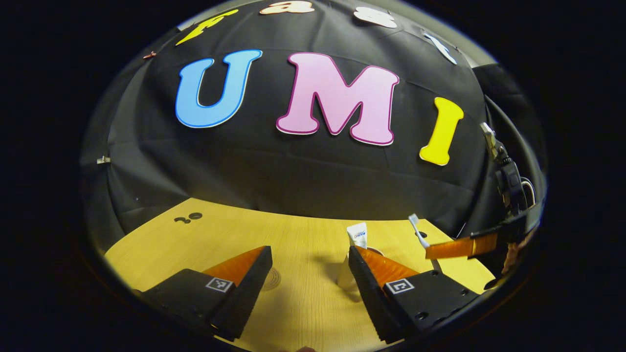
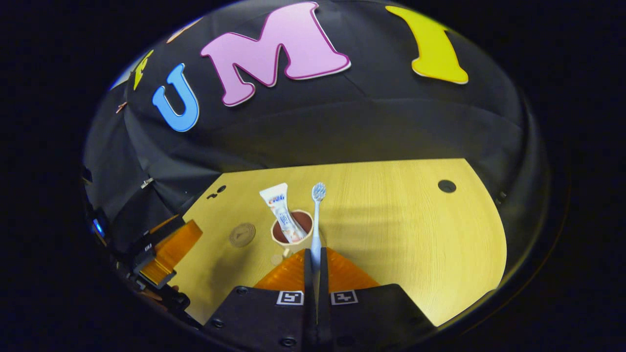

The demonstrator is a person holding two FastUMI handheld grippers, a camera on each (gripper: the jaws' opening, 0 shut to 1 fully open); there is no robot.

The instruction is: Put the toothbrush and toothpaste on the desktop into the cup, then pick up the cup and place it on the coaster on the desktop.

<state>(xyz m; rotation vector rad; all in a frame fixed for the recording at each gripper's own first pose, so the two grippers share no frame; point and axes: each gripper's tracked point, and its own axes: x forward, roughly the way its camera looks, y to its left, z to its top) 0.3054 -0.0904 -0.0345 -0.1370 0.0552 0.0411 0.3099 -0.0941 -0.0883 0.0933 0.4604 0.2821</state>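
A tan cup [image 2: 279,238] stands on the wooden desk with the white toothpaste tube [image 2: 280,208] upright inside it. My right gripper [image 2: 315,252] is shut on the handle of a pale blue toothbrush [image 2: 317,220], bristle head up, held just to the right of the cup's rim. A round wooden coaster [image 2: 242,234] lies left of the cup. In the left gripper view, my left gripper [image 1: 309,256] stands open low over the desk. Its right finger hides most of the cup [image 1: 345,281]; the toothpaste tube [image 1: 358,234] and the toothbrush [image 1: 418,230] rise behind it. The coaster [image 1: 272,278] peeks past the left finger.
The right gripper [image 1: 459,247] reaches in from the right edge of the left gripper view, with a clamp and cables [image 1: 508,181] above it. The left gripper [image 2: 166,254] shows at the left of the right gripper view. Small holes [image 2: 446,186] mark the desk [image 2: 415,234].
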